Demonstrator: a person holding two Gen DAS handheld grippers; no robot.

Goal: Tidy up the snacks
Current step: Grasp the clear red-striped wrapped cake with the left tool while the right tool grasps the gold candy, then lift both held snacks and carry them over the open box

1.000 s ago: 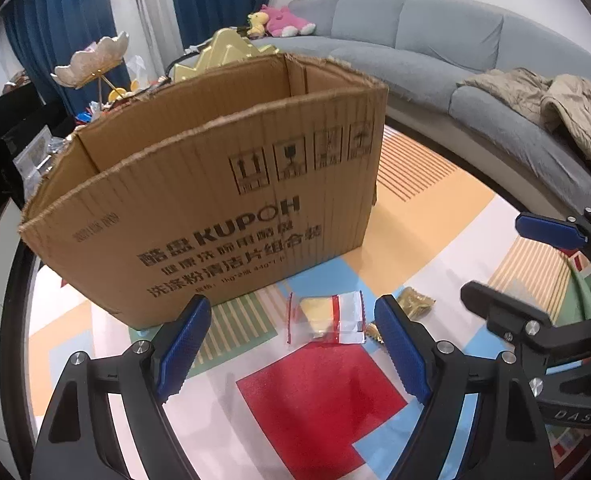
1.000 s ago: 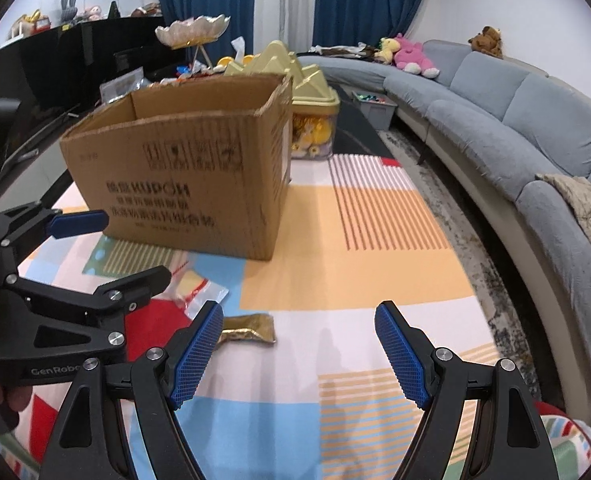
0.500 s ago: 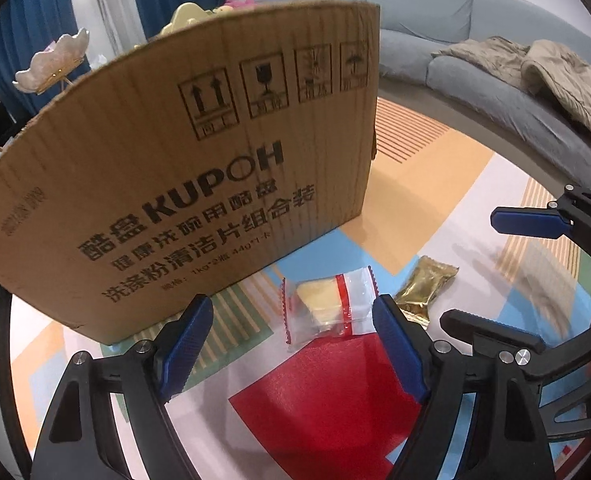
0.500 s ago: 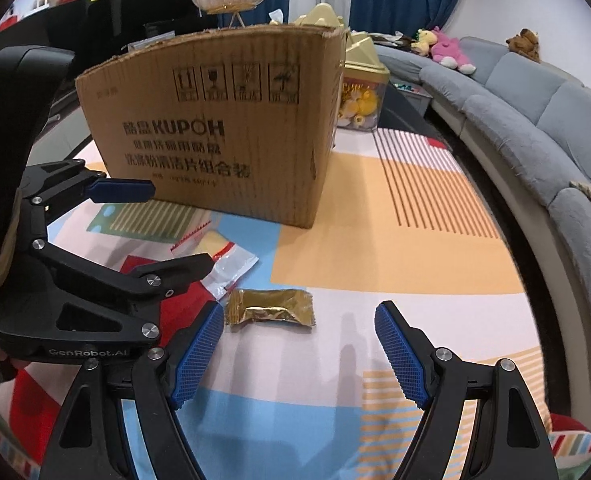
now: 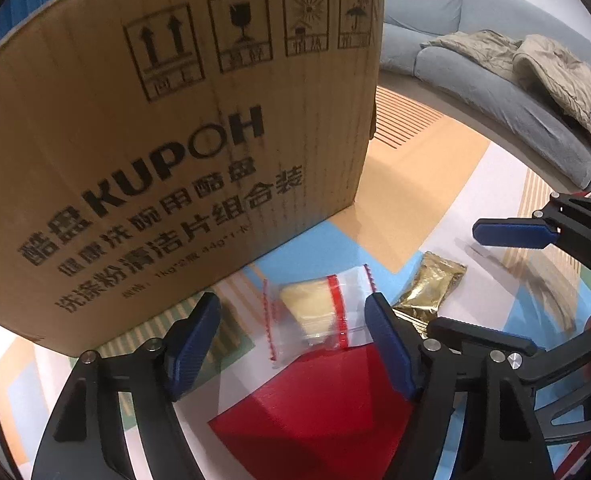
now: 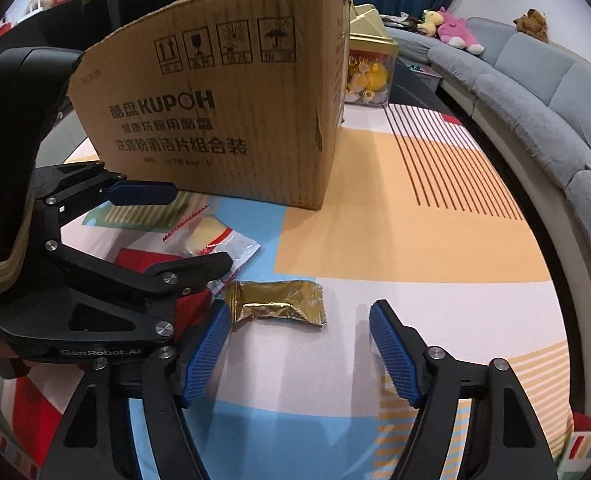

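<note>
A clear snack packet with red stripes and a yellow cake [image 5: 319, 312] lies flat on the colourful mat, in front of a brown KUPOH cardboard box [image 5: 175, 140]. My left gripper [image 5: 295, 344] is open, low over the mat, its jaws on either side of this packet. A gold foil snack packet [image 6: 279, 302] lies to its right, also in the left wrist view [image 5: 431, 288]. My right gripper [image 6: 299, 354] is open, just short of the gold packet, its jaws wider than the packet. The clear packet [image 6: 211, 240] and the box [image 6: 231, 120] also show in the right wrist view.
A grey sofa [image 6: 555, 92] curves along the right, with a beige jacket [image 5: 551, 68] on it and plush toys [image 6: 451, 28] at its far end. A gold-lidded container of yellow toys [image 6: 369, 68] stands behind the box. A black piano [image 6: 95, 12] is at the back left.
Both grippers have moved forward and down toward the mat. The left now straddles the clear packet and the right has closed in on the gold packet. Both stayed open.
</note>
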